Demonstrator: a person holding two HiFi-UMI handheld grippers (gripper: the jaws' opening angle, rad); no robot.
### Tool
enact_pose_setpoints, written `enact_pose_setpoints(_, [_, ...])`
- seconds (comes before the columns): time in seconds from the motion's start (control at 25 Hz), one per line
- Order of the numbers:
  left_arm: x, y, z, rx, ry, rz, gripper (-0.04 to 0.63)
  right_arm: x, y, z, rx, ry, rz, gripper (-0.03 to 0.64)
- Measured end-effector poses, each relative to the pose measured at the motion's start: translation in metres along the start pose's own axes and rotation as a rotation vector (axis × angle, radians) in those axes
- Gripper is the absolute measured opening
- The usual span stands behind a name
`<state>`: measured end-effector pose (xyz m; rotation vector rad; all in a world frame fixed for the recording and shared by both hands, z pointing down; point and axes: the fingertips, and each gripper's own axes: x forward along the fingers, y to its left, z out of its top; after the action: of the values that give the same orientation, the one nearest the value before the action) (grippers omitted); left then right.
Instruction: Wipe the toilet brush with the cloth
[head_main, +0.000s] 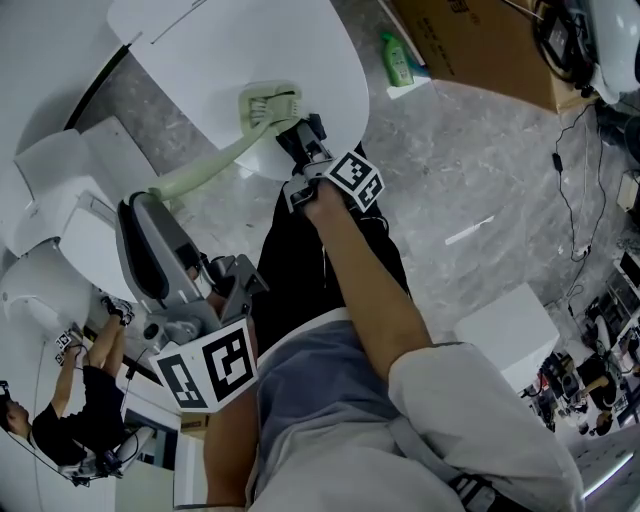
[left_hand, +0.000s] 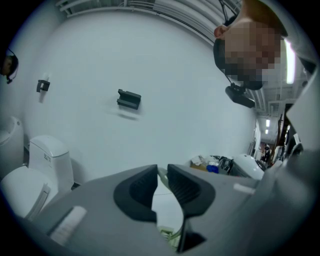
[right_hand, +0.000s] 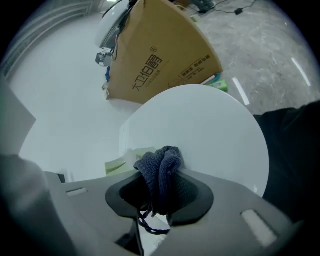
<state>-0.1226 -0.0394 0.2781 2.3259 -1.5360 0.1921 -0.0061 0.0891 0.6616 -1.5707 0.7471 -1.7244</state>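
A pale green toilet brush (head_main: 215, 155) lies slantwise over the white toilet lid (head_main: 220, 45), its head (head_main: 270, 103) at the upper end. My left gripper (head_main: 142, 205) is shut on the low end of the brush handle; in the left gripper view a thin strip of green handle (left_hand: 161, 174) shows in the narrow gap of that gripper (left_hand: 162, 181). My right gripper (head_main: 288, 128) is at the brush head, shut on a bunched dark blue cloth (right_hand: 161, 175). Seen from the right gripper (right_hand: 160, 192), the brush head (right_hand: 120, 163) sits just left of the cloth, above the lid (right_hand: 210, 125).
A green bottle (head_main: 398, 62) and a cardboard box (head_main: 480, 40) stand on the grey floor beyond the lid. A second white toilet (head_main: 50, 220) is at the left, a white block (head_main: 505, 330) at the right. Another person (head_main: 90, 400) is at the lower left, and cables (head_main: 570, 190) lie at the right.
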Motion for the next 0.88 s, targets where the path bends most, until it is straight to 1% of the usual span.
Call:
enact_pose_setpoints(0.12, [0.001, 0.001, 0.000, 0.000, -0.002, -0.003, 0.000, 0.000, -0.002, -0.003, 0.064, -0.031, 0.010, 0.110])
enact_pose_setpoints(0.4, [0.004, 0.001, 0.000, -0.008, -0.004, -0.005, 0.000, 0.001, -0.003, -0.015, 0.137, -0.043, 0.023, 0.110])
enact_pose_setpoints(0.88, [0.005, 0.001, 0.000, -0.015, -0.010, -0.007, 0.000, 0.009, -0.003, -0.039, 0.168, -0.007, 0.033, 0.109])
